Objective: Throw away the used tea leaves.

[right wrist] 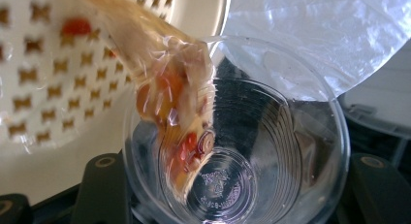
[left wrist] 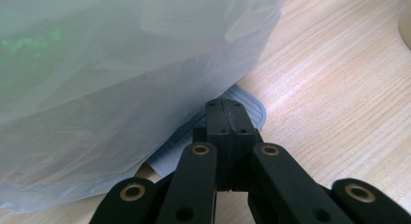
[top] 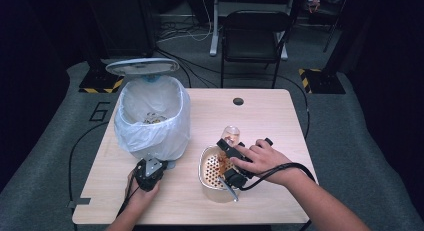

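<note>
A clear plastic cup [top: 231, 135] [right wrist: 232, 151] is tipped over a cream strainer bowl [top: 214, 170] [right wrist: 58, 64], held by my right gripper [top: 231, 152], which is shut on it. Orange liquid with red and pale bits [right wrist: 179, 107] runs from the cup's mouth onto the strainer's perforated insert. My left gripper [top: 158, 165] [left wrist: 227, 110] is shut with nothing between its jaws. Its tips rest on the grey ribbed pedal [left wrist: 252, 110] at the foot of a bin [top: 152, 118]. The bin's lid [top: 142, 66] stands raised, and its white bag liner [left wrist: 121, 64] hangs over the sides.
The wooden table [top: 260, 116] has a round cable hole [top: 238, 101] at its far edge. A black chair [top: 252, 38] stands behind the table. Cables trail from both grippers off the near edge. Some scraps lie inside the bin.
</note>
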`<state>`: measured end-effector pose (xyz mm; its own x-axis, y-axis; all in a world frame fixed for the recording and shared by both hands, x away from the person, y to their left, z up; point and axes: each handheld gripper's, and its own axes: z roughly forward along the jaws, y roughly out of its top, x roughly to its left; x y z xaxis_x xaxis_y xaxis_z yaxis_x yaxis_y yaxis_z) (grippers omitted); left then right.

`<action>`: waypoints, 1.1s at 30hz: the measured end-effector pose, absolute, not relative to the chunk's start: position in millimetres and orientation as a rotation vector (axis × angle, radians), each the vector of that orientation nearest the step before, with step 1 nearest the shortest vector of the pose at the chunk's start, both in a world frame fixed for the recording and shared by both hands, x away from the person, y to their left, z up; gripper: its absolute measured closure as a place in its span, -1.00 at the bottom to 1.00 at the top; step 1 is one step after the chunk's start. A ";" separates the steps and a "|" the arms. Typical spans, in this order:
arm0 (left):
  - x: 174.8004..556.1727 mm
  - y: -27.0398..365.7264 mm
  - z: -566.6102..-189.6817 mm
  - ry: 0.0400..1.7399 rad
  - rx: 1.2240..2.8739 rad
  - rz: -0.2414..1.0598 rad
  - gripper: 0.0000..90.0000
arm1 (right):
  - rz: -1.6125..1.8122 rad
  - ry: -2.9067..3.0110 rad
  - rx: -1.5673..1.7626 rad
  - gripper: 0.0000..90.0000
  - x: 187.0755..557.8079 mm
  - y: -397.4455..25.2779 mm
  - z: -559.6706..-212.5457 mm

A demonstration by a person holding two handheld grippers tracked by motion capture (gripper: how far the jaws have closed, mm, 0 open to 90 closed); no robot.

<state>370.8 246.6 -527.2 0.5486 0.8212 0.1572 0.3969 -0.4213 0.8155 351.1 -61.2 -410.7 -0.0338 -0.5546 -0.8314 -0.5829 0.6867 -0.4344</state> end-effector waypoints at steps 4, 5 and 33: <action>370.8 246.5 -527.2 0.980 2.032 0.719 1.00 | -0.107 1.612 -1.006 -0.17 349.1 -63.2 -416.3; 370.7 246.4 -527.1 0.976 2.035 0.718 1.00 | -0.074 1.565 -0.991 -0.17 349.6 -66.2 -423.6; 370.6 246.3 -527.2 0.978 2.034 0.721 1.00 | -0.032 1.413 -0.951 -0.18 345.7 -69.9 -424.9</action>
<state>370.6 246.3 -527.2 0.5487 0.8206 0.1600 0.3960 -0.4236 0.8147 345.7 -69.9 -424.9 0.2206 -0.5429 -0.8103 -0.5060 0.6465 -0.5710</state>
